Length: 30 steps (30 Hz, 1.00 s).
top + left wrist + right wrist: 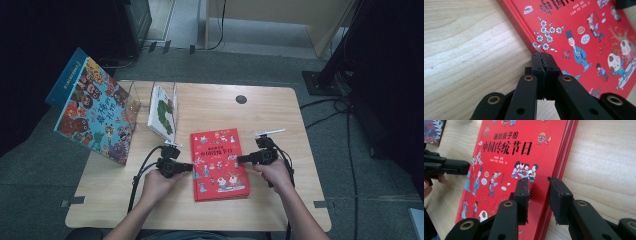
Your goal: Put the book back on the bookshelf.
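Lying flat on the bench (280, 120), the red picture book (218, 162) has the left claw (545, 58) shut empty at its spine, while the right claw's (537, 188) own view shows it part-open astride the page edge.

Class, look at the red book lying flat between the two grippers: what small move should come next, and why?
Probably close the right gripper on the red book: its jaws straddle the book's fore edge but stand apart. The left gripper, shut with nothing between its jaws, presses on the opposite edge and should steady the book.
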### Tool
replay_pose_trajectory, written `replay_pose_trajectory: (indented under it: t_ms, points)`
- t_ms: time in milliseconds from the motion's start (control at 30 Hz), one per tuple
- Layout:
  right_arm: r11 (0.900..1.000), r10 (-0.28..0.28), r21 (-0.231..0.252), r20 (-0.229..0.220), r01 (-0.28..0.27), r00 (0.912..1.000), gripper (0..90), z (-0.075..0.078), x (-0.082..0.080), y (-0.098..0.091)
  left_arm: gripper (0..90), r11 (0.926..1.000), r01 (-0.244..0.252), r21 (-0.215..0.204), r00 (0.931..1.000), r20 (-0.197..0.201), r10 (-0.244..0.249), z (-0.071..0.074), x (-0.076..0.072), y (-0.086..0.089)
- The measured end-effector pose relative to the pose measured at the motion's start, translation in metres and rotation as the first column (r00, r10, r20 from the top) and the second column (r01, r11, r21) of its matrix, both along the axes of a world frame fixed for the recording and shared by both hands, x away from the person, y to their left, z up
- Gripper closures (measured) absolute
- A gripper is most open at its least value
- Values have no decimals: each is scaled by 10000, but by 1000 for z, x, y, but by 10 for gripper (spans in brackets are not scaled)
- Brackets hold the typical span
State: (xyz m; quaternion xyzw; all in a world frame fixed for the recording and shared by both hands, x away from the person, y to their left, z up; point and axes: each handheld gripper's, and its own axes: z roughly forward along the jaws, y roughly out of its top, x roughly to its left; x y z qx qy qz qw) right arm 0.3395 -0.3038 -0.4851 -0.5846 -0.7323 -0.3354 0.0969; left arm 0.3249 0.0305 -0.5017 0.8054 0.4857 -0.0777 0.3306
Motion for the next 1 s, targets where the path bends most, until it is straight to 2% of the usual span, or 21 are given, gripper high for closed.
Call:
replay_pose_trajectory:
  t_ms: [167, 600, 800, 900, 1000]
  points:
    - [9987, 269, -444, 373, -253, 9989, 690, 17, 0, 4, 895, 9999, 123, 25, 9999, 12, -123, 0, -3, -2]
    - [9922, 1066, -739, 927, -999, 9900, 700, 60, 3, 21, 889, 9996, 236, -175, 9996, -134, -238, -2, -6, -7]
    - [9825, 1745, -841, 1039, -1662, 9792, 727, 81, 8, 39, 858, 9983, 320, -486, 9990, -293, -335, -3, -8, -13]
    - [9720, 2167, -1154, 1013, -2049, 9710, 733, 85, 11, 54, 850, 9983, 400, -422, 9990, -183, -408, -3, -9, -14]
    - [9676, 2368, -1113, 880, -2267, 9676, 760, 87, 16, 64, 792, 9980, 391, -491, 9988, -267, -405, -3, -7, -13]
